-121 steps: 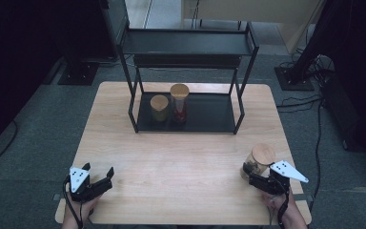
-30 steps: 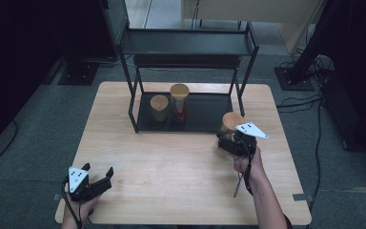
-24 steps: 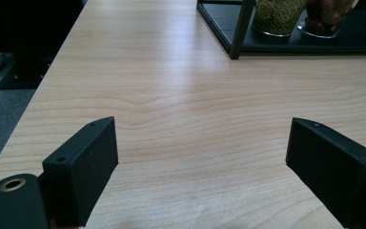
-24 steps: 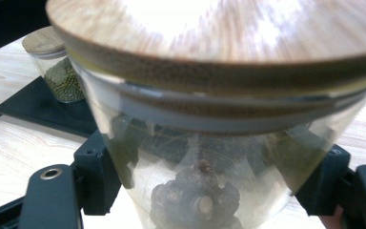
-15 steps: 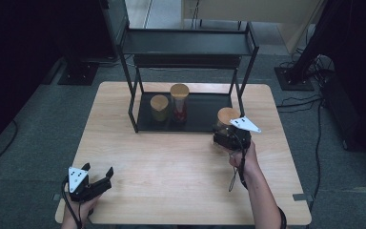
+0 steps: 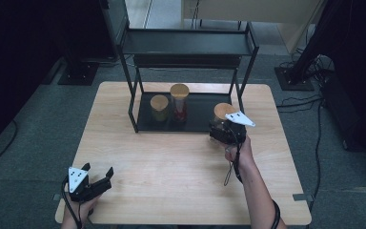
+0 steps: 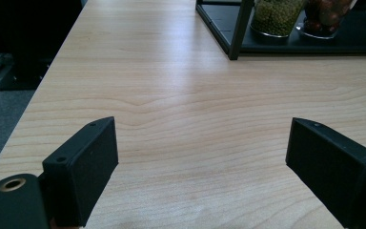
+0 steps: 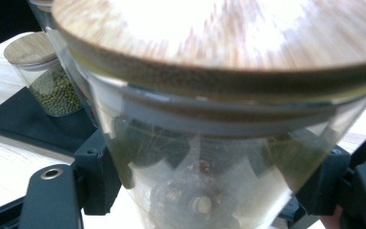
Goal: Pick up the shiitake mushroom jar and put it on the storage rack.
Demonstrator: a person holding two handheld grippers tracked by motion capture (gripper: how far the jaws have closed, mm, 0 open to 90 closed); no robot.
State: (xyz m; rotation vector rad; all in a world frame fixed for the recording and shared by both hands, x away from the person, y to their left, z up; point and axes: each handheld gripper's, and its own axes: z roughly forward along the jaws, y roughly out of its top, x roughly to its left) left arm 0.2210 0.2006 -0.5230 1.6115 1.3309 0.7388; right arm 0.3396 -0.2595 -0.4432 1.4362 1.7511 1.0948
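High view is showing the right gripper [image 6: 225,131] pinching a glass jar [image 6: 222,112] with a wooden lid over the rack's [image 6: 190,119] bottom tray, right end. Smooth, breakable glass is calling for a firm hold low on the body. Two jars [image 6: 159,107] and the rack's post [image 6: 238,90] are crowding it. The left gripper [image 6: 95,183] is resting spread on the desk [image 6: 171,162].

Three jars with wooden lids: a short one of green beans [image 6: 159,108] at ten o'clock on the rack's bottom tray, a taller one with red contents [image 6: 179,101] beside it at eleven, and a third [image 6: 222,111] at three. One black rack [image 6: 188,44]. One wooden surface [image 6: 171,167]. Two grippers: left [image 6: 98,174] at seven, right [image 6: 218,130] at three.
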